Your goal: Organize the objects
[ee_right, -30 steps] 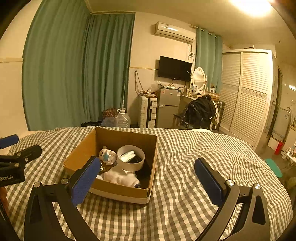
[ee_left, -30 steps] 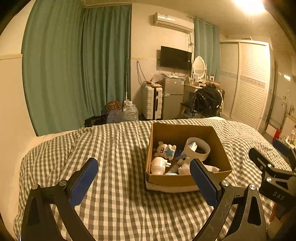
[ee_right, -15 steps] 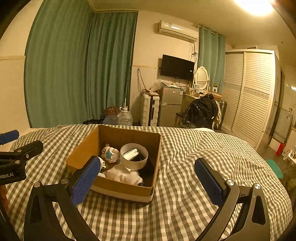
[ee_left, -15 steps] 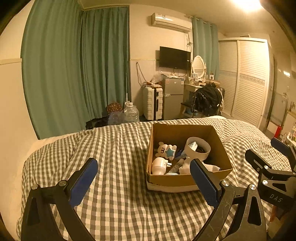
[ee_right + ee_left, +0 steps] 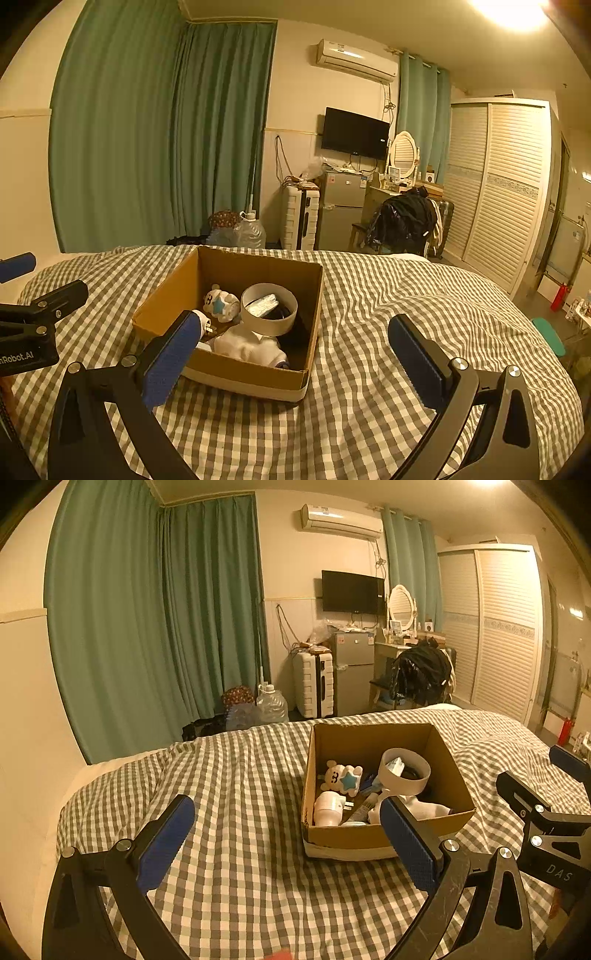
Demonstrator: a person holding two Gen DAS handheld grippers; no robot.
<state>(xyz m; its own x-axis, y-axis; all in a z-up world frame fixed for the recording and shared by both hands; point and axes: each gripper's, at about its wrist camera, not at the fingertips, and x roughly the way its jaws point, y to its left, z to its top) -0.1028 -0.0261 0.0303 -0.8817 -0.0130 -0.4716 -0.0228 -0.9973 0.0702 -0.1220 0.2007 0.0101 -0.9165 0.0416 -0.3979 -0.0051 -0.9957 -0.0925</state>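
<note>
On a bed (image 5: 388,332) spread with a grey-and-white checked cover, a brown cardboard box (image 5: 258,269) sits open, and we hold both tools above the bedding just short of it. Our left tool (image 5: 288,834) stands wide with nothing between its blue pads, the box ahead and to its right. Our right tool (image 5: 291,350) stands just as wide and bare, the box ahead and to its left. Inside the box lie a white plush toy with a blue star (image 5: 341,775), a white round container (image 5: 269,308) and white cloth (image 5: 251,345).
</note>
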